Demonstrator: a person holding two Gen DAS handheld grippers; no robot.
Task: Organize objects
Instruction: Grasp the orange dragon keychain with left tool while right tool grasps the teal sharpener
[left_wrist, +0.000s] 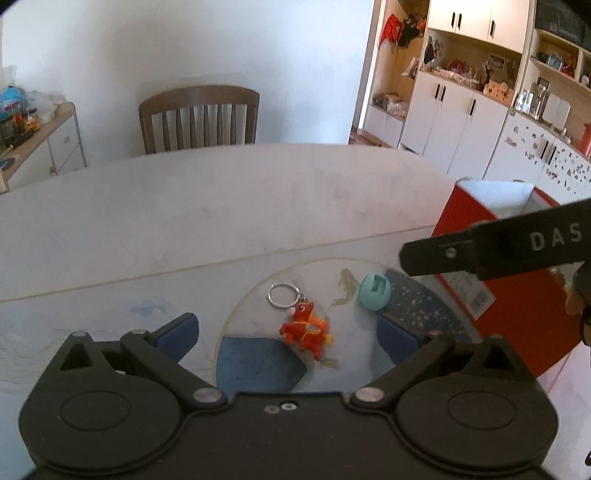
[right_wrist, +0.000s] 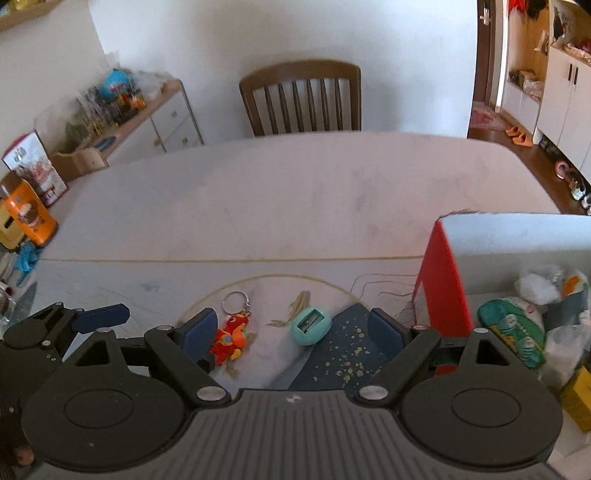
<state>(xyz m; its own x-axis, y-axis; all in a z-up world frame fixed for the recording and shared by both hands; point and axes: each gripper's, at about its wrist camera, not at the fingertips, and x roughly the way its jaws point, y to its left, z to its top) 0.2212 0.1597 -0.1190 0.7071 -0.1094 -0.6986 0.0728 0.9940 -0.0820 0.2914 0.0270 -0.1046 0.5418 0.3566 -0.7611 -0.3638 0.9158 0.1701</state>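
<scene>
- Left tool is spread wide, blue pads pointing toward 12 o'clock, gripping nothing.
- Right tool is equally wide apart, empty, sitting at the left tool's 3 o'clock.

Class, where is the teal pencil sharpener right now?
In both wrist views the sharpener lies on the table, right of the red keychain toy and left of the red box.

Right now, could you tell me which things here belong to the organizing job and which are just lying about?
Job: red plush keychain, teal pencil sharpener, red box, both open grippers, left and right.

Lying about: wooden chair, orange canister, slippers.
</scene>
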